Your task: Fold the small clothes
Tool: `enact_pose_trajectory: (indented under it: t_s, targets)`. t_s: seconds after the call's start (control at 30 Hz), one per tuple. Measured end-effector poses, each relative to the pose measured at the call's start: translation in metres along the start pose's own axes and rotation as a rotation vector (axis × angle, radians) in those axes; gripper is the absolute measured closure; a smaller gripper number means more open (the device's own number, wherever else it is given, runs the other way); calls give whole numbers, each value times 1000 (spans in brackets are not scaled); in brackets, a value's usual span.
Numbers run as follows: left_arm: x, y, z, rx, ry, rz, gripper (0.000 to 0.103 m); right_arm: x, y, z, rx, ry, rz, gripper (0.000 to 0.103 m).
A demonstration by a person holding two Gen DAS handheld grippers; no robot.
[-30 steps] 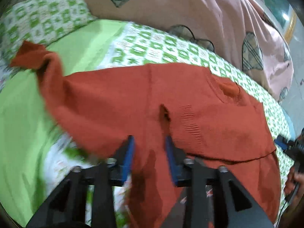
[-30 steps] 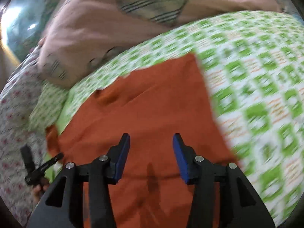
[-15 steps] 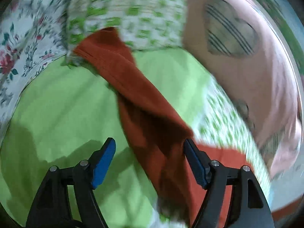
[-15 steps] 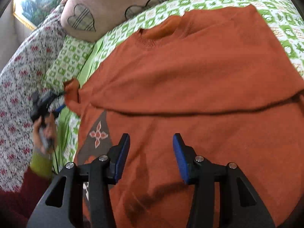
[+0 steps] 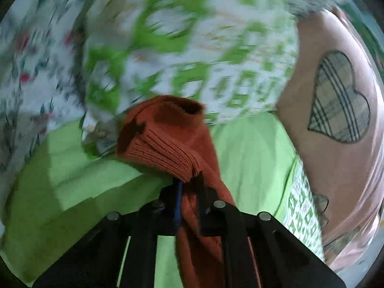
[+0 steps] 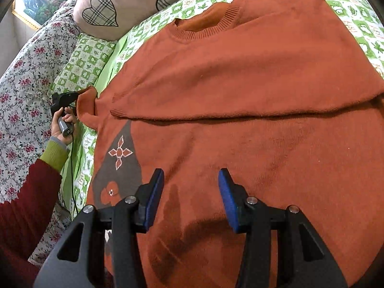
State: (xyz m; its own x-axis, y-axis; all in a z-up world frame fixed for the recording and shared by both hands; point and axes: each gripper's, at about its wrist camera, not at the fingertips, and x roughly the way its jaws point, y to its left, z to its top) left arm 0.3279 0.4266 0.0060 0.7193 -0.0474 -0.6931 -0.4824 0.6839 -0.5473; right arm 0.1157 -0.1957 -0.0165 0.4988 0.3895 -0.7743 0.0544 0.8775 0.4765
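- The bed (image 6: pixel 355 21) carried a sheet of green and white squares and a plain light green sheet (image 5: pixel 252 148).
- The orange sweater (image 6: pixel 240 76) lay flat on the bed, the collar toward the far side. Its right sleeve was folded across the chest.
- A pink pillow (image 6: pixel 134 2) with checked hearts lay beyond the collar, and a floral blanket (image 6: pixel 21 91) lay at the left.
- The person's left hand (image 6: pixel 63 124), in a dark red sleeve with a green cuff, held the left claw (image 6: pixel 76 95) at the sweater's left sleeve end.
- The left claw (image 5: pixel 189 192) had just been closing, and it was clamped on the ribbed cuff (image 5: pixel 163 151) of that sleeve.
- The right claw (image 6: pixel 190 199) hung above the lower part of the sweater, with its 2 blue pads apart and nothing between them.
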Motion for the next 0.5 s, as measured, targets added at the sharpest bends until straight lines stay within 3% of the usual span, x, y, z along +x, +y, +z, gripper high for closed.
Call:
enact_pose_trajectory:
  t_s: [0.23,0.4,0.5]
  targets:
    - [-58,-75,-40,223,-52,-116,99,-7,2,-4,-1,-24,11,55]
    - [-93,-160,-102,432,-28,-279,99,-15,-3,-8,22,-45,19,55]
    - [-105,-206,-147,542,30,-382,99,-25,-6,-9,33,-70,18,55]
